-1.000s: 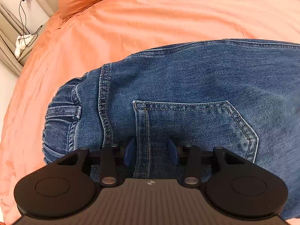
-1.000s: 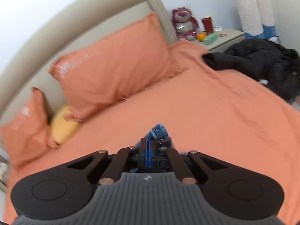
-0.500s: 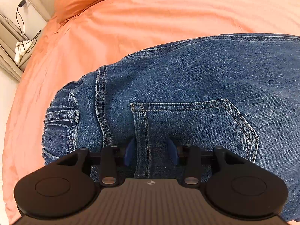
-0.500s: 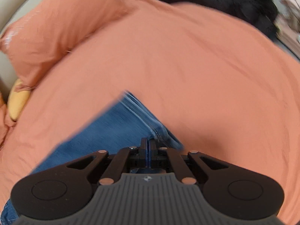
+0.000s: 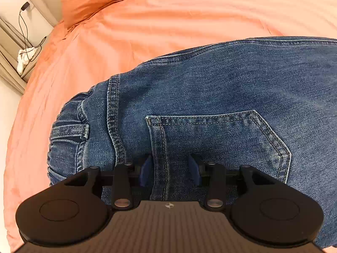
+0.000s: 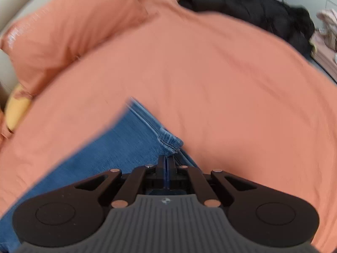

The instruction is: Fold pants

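Left wrist view: the left hand-held gripper (image 5: pixel 169 169) stood half spread over the jeans (image 5: pixel 210 97) on the bed (image 5: pixel 168 21), straddling the pocket seam.

Right wrist view: the right hand-held gripper (image 6: pixel 167 164), pressed together, apparently pinched the hem (image 6: pixel 169 140); soft, heavy denim.

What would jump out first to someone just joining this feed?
Blue jeans spread across an orange bedsheet fill the left wrist view, back pocket up. The left gripper stands half open on the denim at the pocket's edge. In the right wrist view the right gripper is shut on a jeans hem, with a black coat heaped at the bed's far corner.
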Available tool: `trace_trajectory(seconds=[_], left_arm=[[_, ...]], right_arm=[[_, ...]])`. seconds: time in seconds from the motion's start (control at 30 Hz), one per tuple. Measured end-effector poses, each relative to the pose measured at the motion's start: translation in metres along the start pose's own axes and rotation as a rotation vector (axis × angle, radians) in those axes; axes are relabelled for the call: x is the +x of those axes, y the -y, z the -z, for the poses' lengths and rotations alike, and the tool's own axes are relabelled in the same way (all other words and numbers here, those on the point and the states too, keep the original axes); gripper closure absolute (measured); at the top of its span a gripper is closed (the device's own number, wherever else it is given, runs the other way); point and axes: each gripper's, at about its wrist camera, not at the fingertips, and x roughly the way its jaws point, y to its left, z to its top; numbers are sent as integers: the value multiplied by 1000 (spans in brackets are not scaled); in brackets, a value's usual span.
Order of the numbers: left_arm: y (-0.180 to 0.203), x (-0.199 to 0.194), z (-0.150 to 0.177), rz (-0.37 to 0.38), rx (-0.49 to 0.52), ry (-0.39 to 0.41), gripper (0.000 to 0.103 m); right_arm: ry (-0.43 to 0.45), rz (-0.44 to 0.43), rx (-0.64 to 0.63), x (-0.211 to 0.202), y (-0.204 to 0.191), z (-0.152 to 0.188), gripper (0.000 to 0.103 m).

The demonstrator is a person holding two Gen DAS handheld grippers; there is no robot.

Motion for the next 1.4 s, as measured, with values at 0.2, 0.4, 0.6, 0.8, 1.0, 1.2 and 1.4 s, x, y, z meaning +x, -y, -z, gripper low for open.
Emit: trace_trajectory(seconds=[0.2, 0.4, 0.6, 0.8, 1.0, 1.2, 1.4], left_arm=[[1, 1, -2, -1, 6, -5, 54], [2, 2, -1, 1, 11, -1, 53], [2, -6, 0, -1, 38, 17, 53], [-19, -36, 0, 37, 54, 70, 51], [-53, -82, 6, 57, 162, 134, 51], [-103, -120, 22, 70, 192, 162, 43], [-162, -122, 48, 206, 42, 140, 32]], right_arm=[[-46, 47, 26, 17, 13, 5, 103], [-77, 122, 1, 23, 12, 10, 103], [-45, 203, -7, 36, 21, 10, 103], [-36, 111, -82, -5, 6, 25, 103], [-91, -58, -219, -38, -75, 67, 96], [-190, -213, -356, -55, -185, 134, 94], [-242, -334, -510, -67, -290, 223, 87]])
